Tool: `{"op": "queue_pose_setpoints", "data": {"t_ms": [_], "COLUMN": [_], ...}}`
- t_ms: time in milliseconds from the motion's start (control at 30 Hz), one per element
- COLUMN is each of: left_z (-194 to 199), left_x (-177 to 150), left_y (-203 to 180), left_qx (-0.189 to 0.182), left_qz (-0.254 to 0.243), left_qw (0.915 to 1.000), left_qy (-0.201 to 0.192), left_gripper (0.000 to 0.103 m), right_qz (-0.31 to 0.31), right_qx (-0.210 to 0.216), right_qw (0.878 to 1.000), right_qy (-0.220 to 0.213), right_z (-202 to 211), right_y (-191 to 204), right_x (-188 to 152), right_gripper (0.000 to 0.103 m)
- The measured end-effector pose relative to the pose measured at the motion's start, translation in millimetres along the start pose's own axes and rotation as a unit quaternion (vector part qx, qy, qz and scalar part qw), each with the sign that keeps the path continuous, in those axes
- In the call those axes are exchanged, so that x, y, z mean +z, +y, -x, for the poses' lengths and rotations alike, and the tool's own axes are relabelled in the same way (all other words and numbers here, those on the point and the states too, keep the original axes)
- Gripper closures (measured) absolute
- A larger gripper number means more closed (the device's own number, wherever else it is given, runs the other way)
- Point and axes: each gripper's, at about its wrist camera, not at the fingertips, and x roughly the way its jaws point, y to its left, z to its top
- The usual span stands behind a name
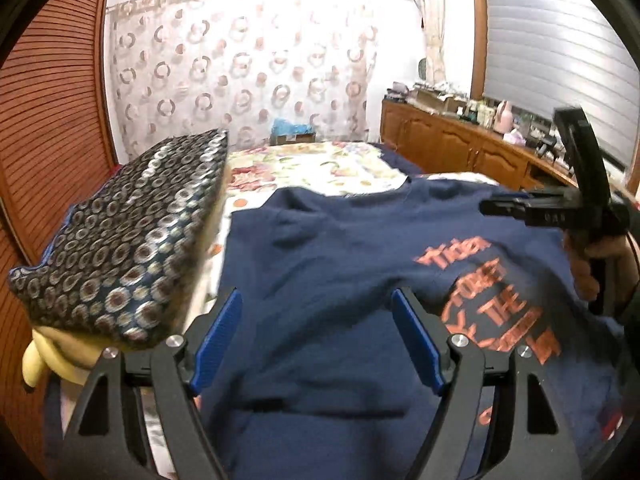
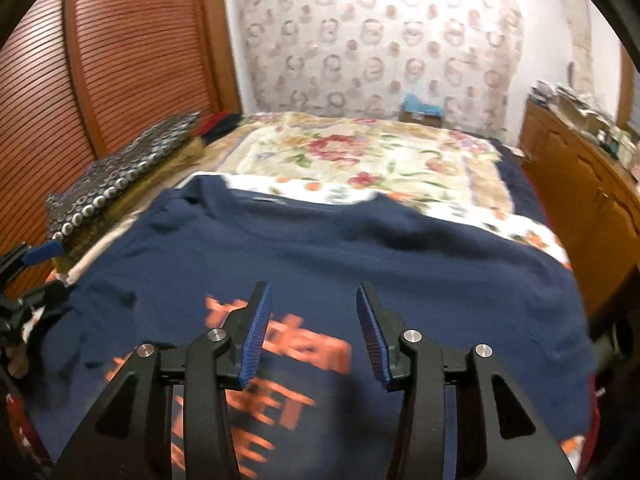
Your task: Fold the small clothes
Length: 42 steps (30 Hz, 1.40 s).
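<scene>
A navy T-shirt (image 1: 320, 248) with orange lettering (image 1: 492, 304) lies spread flat on the bed, a few creases across it. My left gripper (image 1: 316, 294) hovers open over the shirt's left part, and nothing sits between its blue pads. At the right edge of the left wrist view, a hand (image 1: 600, 256) holds the right gripper's black frame above the shirt. In the right wrist view the right gripper (image 2: 312, 288) stands open above the T-shirt (image 2: 360, 248), just beyond the lettering (image 2: 280, 360), with its pads clear of the cloth. A blue pad (image 2: 42, 256) of the left gripper shows at the far left.
A cushion (image 1: 120, 240) with a dark ring pattern lies at the shirt's left, by the slatted wooden door (image 1: 48, 120). The floral bedspread (image 2: 360, 152) stretches beyond the shirt to a patterned curtain. A wooden cupboard (image 1: 460, 144) laden with bottles runs along the right.
</scene>
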Motion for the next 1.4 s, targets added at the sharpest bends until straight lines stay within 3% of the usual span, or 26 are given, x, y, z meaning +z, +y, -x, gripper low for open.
{"op": "queue_pose_setpoints", "data": {"t_ms": [133, 467, 600, 900, 1067, 1200, 1400], "left_z": [-2.4, -8.8, -8.9, -4.2, -4.6, -10.4, -15.5], "left_x": [9.9, 20.3, 21.7, 13.0, 8.9, 4.4, 3.6], "left_y": [-21.2, -70.9, -78.4, -95.8, -101.3, -101.1, -99.2], "left_qx": [-0.006, -0.082, -0.093, -0.103, -0.105, -0.106, -0.102], "left_qz": [-0.002, 0.000, 0.000, -0.011, -0.013, -0.010, -0.009], "left_qw": [0.9999, 0.9962, 0.9953, 0.9946, 0.9944, 0.9943, 0.9947], "left_qy": [-0.012, -0.028, -0.026, -0.009, -0.003, 0.006, 0.012], "left_gripper": [0.026, 0.026, 0.026, 0.026, 0.026, 0.026, 0.026], "right_qz": [-0.019, -0.079, -0.112, -0.169, -0.181, -0.157, -0.127], "right_qx": [-0.029, -0.120, -0.125, -0.087, -0.055, -0.083, -0.107], "right_qw": [0.999, 0.989, 0.985, 0.979, 0.980, 0.982, 0.986], "right_qy": [0.000, 0.019, 0.042, 0.073, 0.068, 0.063, 0.033], "right_z": [19.7, 62.7, 60.9, 51.3, 54.0, 58.2, 67.2], "right_y": [-42.0, -156.4, -186.6, -208.2, -208.7, -201.8, -191.1], "right_x": [-12.1, -47.1, -62.4, -80.9, -81.0, -79.3, -72.9], "right_gripper": [0.059, 0.059, 0.059, 0.060, 0.079, 0.097, 0.102]}}
